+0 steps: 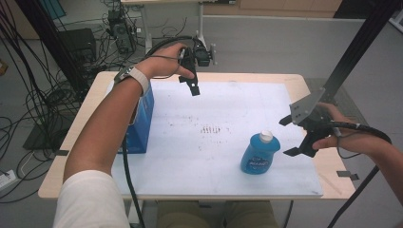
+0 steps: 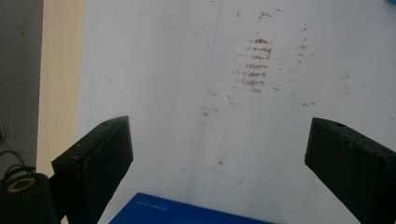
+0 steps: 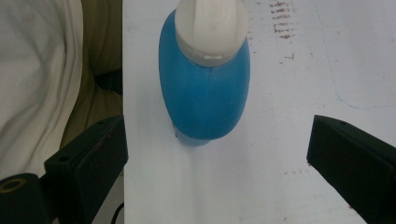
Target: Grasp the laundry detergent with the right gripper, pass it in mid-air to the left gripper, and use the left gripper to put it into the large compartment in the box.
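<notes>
The bottle [image 1: 260,154] at about 4 o'clock on the table is bright blue with a white cap [image 1: 266,136] and a darker blue label with white and red lettering. The box [image 1: 142,118] at 9 o'clock is deep blue with small pale print along its top edge. The mat [image 1: 214,161] is white, flecked with rusty brown specks and a patch of short brown stripes [image 1: 210,129] near the centre. The table [image 1: 304,83] rim is pale wood. Both grippers are black; the right gripper [image 1: 291,135] carries a grey plate. The sleeve [image 1: 90,202] at 7 o'clock is white.
</notes>
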The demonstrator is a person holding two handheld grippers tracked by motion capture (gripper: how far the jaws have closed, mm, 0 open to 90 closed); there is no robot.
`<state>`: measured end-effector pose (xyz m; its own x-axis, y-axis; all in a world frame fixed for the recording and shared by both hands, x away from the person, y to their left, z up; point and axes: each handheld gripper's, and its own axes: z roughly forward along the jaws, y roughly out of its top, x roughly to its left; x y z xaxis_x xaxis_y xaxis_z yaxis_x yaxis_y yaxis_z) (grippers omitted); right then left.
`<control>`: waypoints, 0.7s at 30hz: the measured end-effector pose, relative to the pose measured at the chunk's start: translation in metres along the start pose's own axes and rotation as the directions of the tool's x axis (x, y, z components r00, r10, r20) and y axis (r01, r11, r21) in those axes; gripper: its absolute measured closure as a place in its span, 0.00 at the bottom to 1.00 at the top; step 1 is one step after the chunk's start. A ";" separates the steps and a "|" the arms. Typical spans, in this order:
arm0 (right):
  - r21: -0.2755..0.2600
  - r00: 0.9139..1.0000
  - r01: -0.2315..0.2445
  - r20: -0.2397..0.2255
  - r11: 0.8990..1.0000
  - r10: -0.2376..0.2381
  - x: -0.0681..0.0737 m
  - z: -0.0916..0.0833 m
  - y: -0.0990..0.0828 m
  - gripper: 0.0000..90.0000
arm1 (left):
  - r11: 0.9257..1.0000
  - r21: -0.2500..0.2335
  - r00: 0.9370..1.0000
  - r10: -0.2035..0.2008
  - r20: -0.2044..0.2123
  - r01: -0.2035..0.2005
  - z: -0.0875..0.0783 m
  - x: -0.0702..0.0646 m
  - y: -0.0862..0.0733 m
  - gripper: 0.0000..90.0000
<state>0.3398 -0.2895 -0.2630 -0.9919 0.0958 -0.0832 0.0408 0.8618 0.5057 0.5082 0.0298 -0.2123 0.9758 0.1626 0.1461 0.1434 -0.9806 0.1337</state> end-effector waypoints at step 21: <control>0.001 1.000 0.004 -0.003 1.000 -0.004 0.001 0.011 -0.014 0.06 | 1.000 0.006 1.000 0.002 0.001 -0.002 0.002 -0.001 0.003 0.09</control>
<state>0.3392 -0.2962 -0.2794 -0.9925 0.0903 -0.0824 0.0365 0.8624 0.5049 0.5077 0.0266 -0.2144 0.9762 0.1609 0.1456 0.1428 -0.9815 0.1274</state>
